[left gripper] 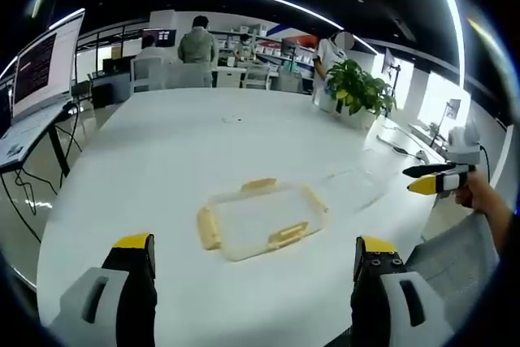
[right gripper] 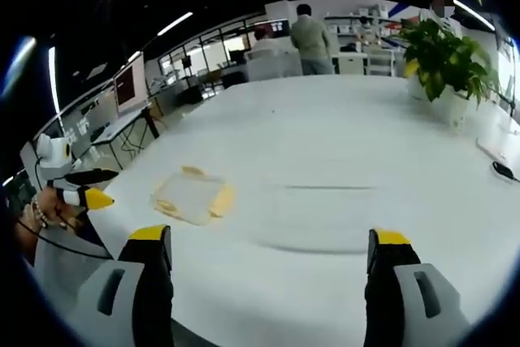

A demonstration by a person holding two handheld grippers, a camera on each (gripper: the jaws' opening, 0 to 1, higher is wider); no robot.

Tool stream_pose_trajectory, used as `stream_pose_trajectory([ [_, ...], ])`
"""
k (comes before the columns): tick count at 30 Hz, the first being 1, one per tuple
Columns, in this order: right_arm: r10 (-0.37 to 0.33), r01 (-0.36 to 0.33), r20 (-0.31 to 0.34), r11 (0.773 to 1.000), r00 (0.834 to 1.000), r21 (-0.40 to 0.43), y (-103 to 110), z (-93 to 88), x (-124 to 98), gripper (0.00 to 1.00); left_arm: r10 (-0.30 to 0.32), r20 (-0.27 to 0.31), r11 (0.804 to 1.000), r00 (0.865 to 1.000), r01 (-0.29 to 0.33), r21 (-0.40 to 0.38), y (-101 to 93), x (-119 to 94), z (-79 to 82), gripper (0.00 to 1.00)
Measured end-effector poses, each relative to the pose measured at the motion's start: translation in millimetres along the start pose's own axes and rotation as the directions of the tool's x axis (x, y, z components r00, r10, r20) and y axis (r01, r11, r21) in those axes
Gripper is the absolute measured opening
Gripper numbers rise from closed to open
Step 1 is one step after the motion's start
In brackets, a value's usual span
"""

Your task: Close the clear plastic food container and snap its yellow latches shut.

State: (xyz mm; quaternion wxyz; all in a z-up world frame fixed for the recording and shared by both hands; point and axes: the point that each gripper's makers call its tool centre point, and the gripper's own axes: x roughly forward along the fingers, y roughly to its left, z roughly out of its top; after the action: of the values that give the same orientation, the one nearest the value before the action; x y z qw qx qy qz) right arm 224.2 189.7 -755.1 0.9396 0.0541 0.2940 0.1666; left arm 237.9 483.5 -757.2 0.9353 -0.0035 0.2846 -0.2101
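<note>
A clear plastic container piece [left gripper: 260,221] with yellow latches [left gripper: 288,235] on its sides lies flat on the white table [left gripper: 187,152], just ahead of my left gripper [left gripper: 253,243], whose jaws stand wide open with nothing between them. To its right lies a second clear, faint plastic piece [left gripper: 351,187]. In the right gripper view the latched piece [right gripper: 191,195] is ahead to the left and the faint clear piece [right gripper: 317,217] is right in front of my open right gripper [right gripper: 270,236]. Each gripper shows from the side in the other's view: right gripper [left gripper: 426,178], left gripper [right gripper: 89,187].
A potted plant [left gripper: 357,91] stands at the table's far right, with a cable [left gripper: 398,145] near it. A monitor on a desk [left gripper: 45,67] is to the left. People [left gripper: 197,45] stand at desks beyond the far edge. The table's near edge is close below both grippers.
</note>
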Motion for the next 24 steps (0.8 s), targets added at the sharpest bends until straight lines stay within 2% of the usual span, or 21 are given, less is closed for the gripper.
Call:
stream_pose_trajectory([
  [4,0.011,-0.011,-0.004,1.0,1.0,0.018,1.0,-1.4,0.8,0.98,-0.007,-0.008,1.0,1.0,0.007,0.001,-1.6,0.6,-1.7,0.99],
  [9,0.014,-0.014,-0.024,1.0,1.0,-0.006,2.7,-4.8,2.0,0.96,-0.018,-0.021,1.0,1.0,0.019,0.019,-6.9,1.0,-4.0,0.99],
  [24,0.016,-0.016,-0.038,1.0,0.999,-0.005,2.8,-8.0,2.3,0.94,-0.009,-0.025,1.0,1.0,0.009,0.025,-6.8,-0.5,-4.6,0.99],
])
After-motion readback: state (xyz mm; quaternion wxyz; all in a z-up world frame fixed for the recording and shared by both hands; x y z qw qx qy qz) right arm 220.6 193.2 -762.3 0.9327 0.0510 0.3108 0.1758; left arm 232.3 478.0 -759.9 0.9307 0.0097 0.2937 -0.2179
